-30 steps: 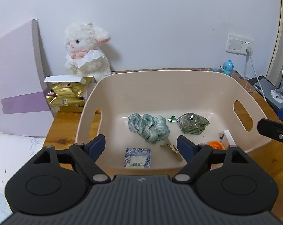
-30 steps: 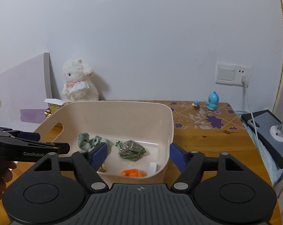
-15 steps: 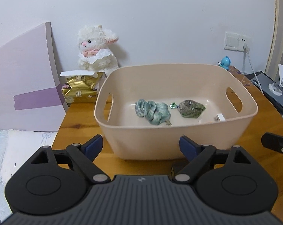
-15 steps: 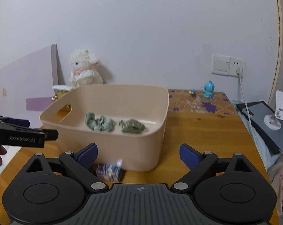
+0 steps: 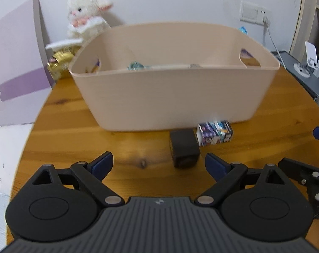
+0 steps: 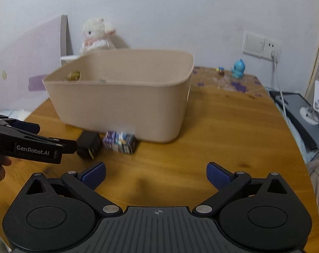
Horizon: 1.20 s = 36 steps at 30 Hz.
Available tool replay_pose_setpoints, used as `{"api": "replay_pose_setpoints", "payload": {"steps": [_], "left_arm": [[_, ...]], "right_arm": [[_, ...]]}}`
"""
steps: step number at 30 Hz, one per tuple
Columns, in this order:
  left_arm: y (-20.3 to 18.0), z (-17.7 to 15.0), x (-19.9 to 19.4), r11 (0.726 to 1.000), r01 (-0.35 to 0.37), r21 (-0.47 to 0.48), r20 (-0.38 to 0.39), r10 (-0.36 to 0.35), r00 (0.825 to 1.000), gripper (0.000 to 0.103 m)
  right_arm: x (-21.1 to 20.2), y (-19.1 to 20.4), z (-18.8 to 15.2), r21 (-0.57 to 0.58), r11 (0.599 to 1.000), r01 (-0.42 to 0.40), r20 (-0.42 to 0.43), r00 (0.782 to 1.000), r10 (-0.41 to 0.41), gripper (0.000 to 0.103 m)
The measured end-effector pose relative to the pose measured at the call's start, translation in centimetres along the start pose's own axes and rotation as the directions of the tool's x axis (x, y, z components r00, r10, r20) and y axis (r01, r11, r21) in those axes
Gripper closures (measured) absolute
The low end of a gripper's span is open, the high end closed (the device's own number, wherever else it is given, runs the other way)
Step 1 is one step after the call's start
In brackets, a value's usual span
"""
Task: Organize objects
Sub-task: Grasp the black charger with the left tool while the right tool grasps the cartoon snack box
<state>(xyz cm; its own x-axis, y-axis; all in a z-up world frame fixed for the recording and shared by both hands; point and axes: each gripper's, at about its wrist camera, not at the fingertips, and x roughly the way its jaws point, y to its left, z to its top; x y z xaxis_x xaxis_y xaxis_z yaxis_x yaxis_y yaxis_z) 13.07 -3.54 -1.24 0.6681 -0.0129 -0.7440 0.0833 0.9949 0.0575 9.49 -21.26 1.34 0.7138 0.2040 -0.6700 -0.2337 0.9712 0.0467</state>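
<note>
A beige plastic bin stands on the wooden table; its contents are mostly hidden behind the near wall. In front of it lie a black plug adapter and a small printed box, side by side. My left gripper hovers low over the table, open and empty, with the adapter just ahead of its right finger. My right gripper is open and empty too, set back from the box. The left gripper's side shows in the right wrist view.
A white plush lamb and a gold package sit behind the bin on the left. A purple board leans at the left. A blue figurine, a wall socket with cable and a grey device are on the right.
Both grippers have pulled back from above the bin and dropped toward the table. The adapter and printed box in front of the bin have come into view.
</note>
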Motion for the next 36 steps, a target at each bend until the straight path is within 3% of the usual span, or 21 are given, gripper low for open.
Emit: {"api": "replay_pose_setpoints", "payload": {"steps": [6, 19, 36], "left_arm": [[-0.7, -0.5, 2.7, 1.0, 0.026, -0.015, -0.042, -0.026, 0.999, 0.009], [1.4, -0.2, 6.3, 0.997, 0.013, -0.072, -0.045, -0.017, 0.999, 0.009], [6.1, 0.8, 8.0, 0.998, 0.019, -0.053, -0.012, -0.02, 1.0, 0.008]], "right_arm": [[1.8, -0.5, -1.0, 0.015, 1.0, 0.01, -0.044, 0.999, -0.009, 0.0], [6.5, 0.0, -1.2, 0.038, 0.999, 0.015, -0.116, 0.993, -0.01, 0.0], [10.5, 5.4, 1.1, -0.055, 0.998, 0.01, -0.077, 0.997, -0.014, 0.0]]}}
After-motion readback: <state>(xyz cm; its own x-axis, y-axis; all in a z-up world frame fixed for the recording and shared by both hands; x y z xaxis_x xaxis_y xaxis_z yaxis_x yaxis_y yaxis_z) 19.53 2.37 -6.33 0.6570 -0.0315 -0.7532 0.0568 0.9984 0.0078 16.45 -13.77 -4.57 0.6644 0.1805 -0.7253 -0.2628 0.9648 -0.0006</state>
